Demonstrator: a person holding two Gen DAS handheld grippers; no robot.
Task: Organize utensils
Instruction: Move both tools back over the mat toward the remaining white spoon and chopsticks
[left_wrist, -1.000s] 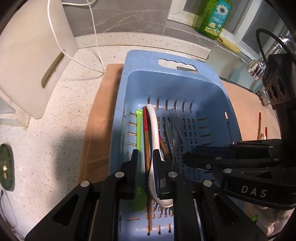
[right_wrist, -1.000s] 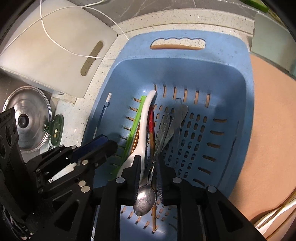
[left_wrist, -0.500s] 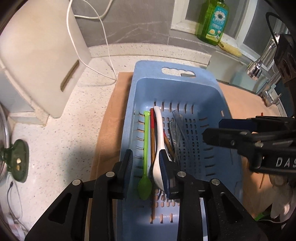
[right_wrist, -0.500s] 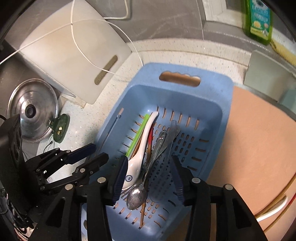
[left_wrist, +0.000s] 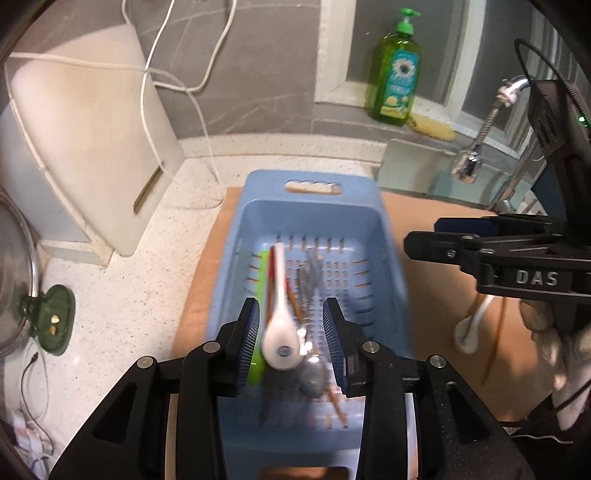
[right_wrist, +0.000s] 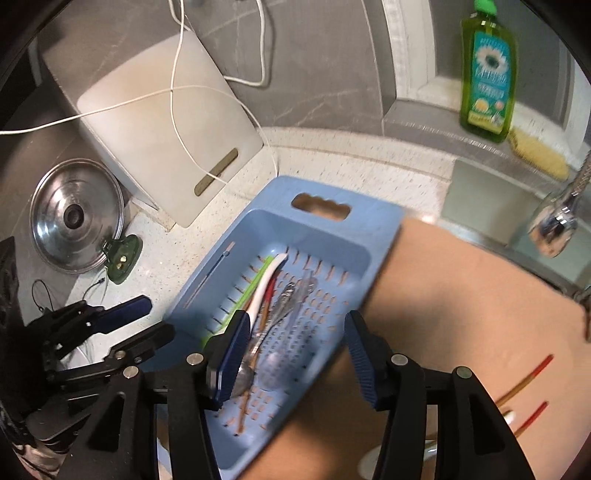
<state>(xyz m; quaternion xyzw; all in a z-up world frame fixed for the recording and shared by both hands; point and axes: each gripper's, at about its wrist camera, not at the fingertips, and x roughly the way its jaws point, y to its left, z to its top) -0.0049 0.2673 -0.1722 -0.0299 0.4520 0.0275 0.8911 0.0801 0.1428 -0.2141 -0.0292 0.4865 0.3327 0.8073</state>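
Speckled kitchen counter carries a brown mat with a blue basket on it. Inside lie a white spoon, a green spoon, chopsticks and a metal spoon. Left gripper and right gripper hover above, jaws opening, pressing on nothing.

The basket sits on the mat before me, utensils lying lengthwise inside it. To its left a cutting board leans against the far wall. Far right, the soap bottle stands on the sill.
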